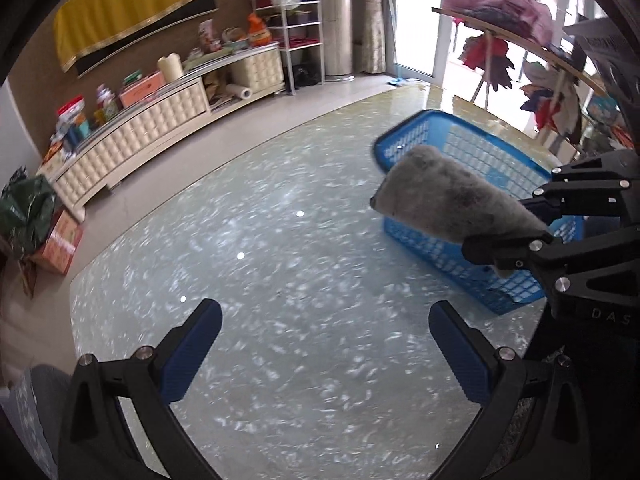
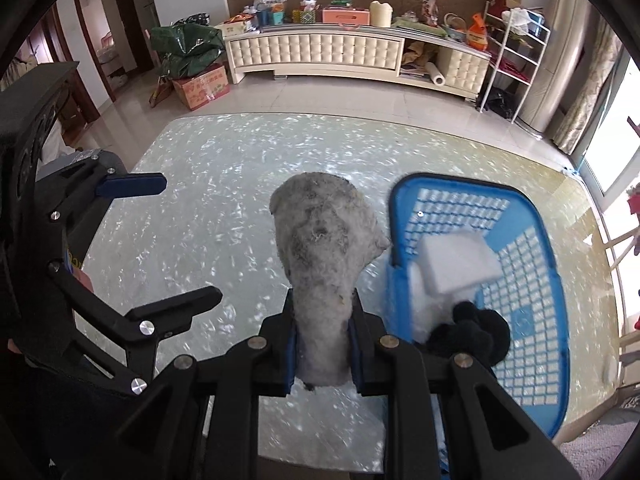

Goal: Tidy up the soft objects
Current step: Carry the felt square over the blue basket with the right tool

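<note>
Both tongs differ: right tongs [image 2: 322,354] clamp grey fluffy cloth [image 2: 324,240]; left tongs [image 1: 324,344] gape empty.

Grey, darker-mottled fluff is shown on the soft object [image 2: 324,248]. A bright blue basket [image 2: 536,360] with a pale lattice is recorded; a white foam block [image 2: 456,264] and a black soft item [image 2: 476,332] are seen inside. The table [image 1: 280,280] is patterned in white flecks on grey-green. Black frames with blue pads are noted on the left gripper [image 1: 324,344] and right gripper [image 2: 322,344]. The cabinet [image 2: 320,54] is cream, quilted.
</note>
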The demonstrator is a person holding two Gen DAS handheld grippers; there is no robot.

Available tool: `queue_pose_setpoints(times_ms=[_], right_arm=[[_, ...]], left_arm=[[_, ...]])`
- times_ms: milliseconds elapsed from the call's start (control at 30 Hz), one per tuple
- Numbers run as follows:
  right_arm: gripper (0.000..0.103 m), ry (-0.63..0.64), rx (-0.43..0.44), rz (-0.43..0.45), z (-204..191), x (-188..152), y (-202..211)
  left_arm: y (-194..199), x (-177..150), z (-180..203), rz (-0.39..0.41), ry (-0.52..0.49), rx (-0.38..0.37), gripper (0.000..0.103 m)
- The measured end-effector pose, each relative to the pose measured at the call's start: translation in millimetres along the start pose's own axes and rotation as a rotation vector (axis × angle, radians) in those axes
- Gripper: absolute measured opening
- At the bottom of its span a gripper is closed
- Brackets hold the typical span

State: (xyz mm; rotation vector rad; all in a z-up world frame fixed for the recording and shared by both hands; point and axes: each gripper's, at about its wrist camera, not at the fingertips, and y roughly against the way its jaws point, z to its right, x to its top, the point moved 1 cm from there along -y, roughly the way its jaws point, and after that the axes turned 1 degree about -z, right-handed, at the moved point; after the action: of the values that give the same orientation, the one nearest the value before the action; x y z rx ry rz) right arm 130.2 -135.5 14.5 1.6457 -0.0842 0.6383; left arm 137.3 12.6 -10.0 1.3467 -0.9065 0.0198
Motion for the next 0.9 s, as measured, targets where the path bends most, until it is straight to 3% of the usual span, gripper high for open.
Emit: queue_pose_setpoints(times_ms=[200,433,700,900], right_arm=[[0.019,-0.029,0.002,0.002,14.6,-9.8,9.5],[0.020,-0.064,-0.013,-0.008,29.0,-21.0,18.8],[0.020,-0.078,-0.011,-0.051,40.7,-38.4,19.5],[0.020,-0.016,-0.039,-0.106,52.5,-55.8,20.8]], left_arm=[[2.5,8.9,23.5,0.003,-0.020,-0.020,0.103],[3.6,14.9,40.4,0.030,0.088,-0.155,0.103],[-8.6,22.2,69.8,0.006,-0.009,-0.125,0.103],[-18.7,20.8,72.6,-0.028,-0.047,-0.103,0.103]])
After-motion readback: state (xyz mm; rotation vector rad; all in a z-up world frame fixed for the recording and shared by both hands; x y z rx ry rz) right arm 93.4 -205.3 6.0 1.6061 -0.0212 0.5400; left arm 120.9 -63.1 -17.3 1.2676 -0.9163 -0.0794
